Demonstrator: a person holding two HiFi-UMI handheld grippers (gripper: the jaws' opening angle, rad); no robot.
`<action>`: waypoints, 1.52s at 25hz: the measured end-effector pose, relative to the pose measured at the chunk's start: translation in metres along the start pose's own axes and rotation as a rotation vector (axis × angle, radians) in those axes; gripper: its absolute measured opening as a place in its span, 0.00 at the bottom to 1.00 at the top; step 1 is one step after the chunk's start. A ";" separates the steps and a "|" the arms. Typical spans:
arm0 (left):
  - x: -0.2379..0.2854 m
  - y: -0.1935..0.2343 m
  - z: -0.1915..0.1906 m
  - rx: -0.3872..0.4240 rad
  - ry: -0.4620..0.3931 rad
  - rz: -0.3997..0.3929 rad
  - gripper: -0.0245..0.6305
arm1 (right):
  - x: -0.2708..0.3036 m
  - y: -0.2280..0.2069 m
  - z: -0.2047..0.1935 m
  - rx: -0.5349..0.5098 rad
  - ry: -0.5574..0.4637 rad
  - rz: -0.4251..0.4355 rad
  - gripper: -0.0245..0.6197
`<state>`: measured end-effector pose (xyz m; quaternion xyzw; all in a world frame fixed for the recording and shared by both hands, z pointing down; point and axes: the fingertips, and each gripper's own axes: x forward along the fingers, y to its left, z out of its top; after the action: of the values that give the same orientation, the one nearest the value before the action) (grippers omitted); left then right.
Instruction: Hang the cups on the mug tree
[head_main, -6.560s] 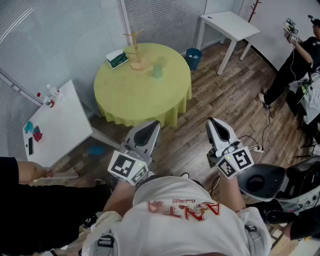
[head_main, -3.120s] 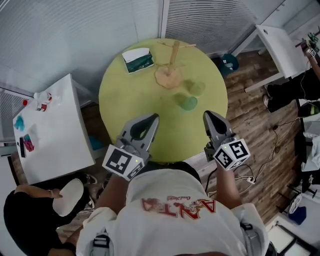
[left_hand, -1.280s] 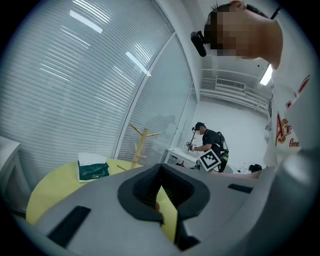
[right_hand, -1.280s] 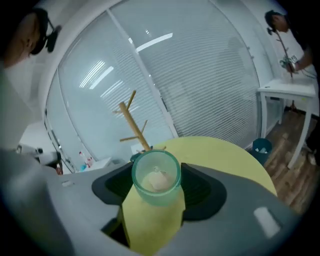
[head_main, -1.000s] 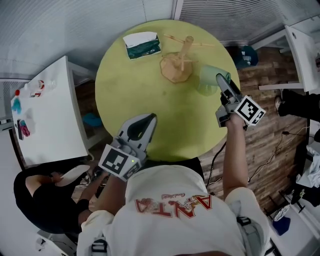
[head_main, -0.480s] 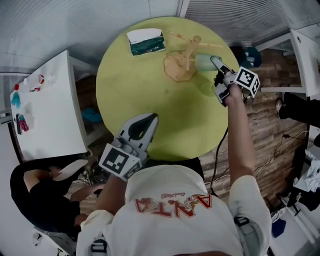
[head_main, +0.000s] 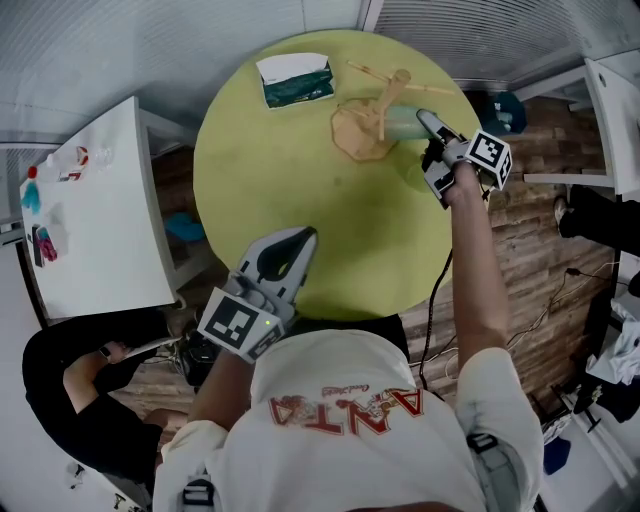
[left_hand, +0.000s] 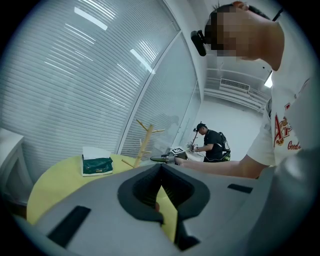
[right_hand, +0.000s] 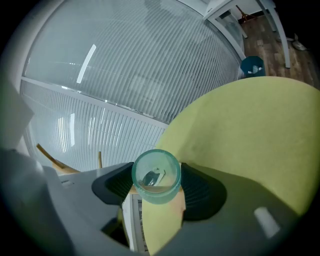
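Observation:
A wooden mug tree (head_main: 381, 104) stands on the far side of the round yellow-green table (head_main: 300, 200). My right gripper (head_main: 420, 122) is shut on a see-through green cup (head_main: 399, 123), held on its side right beside the tree's trunk, above the table. In the right gripper view the cup (right_hand: 156, 176) sits between both jaws with its mouth toward the camera, and wooden pegs (right_hand: 50, 158) show at the left. My left gripper (head_main: 303, 235) hovers over the table's near edge, jaws together with nothing in them. From it the tree (left_hand: 144, 142) shows farther off.
A green tissue box (head_main: 296, 81) lies left of the tree. A white side table (head_main: 100, 210) stands to the left, a blue bin (head_main: 505, 108) and another white table (head_main: 612, 90) to the right. A person in black (head_main: 70, 400) crouches at lower left.
My right gripper has carried the green cup up and left to the mug tree's trunk and rolled it. The left gripper has kept still. The person at lower left has shifted.

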<state>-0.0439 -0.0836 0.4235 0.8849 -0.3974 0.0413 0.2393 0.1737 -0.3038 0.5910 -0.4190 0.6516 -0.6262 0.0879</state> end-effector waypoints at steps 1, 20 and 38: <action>0.000 0.000 0.000 0.000 0.000 -0.001 0.05 | 0.002 0.000 -0.001 0.004 0.002 -0.003 0.48; -0.002 0.000 0.000 -0.016 -0.007 -0.010 0.05 | 0.008 0.002 -0.011 0.053 0.036 -0.007 0.52; 0.004 -0.026 0.027 0.020 -0.049 -0.082 0.05 | -0.126 0.085 -0.025 -0.106 -0.157 0.211 0.39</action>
<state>-0.0259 -0.0837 0.3905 0.9036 -0.3660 0.0137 0.2223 0.2008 -0.2140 0.4691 -0.4000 0.7152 -0.5436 0.1819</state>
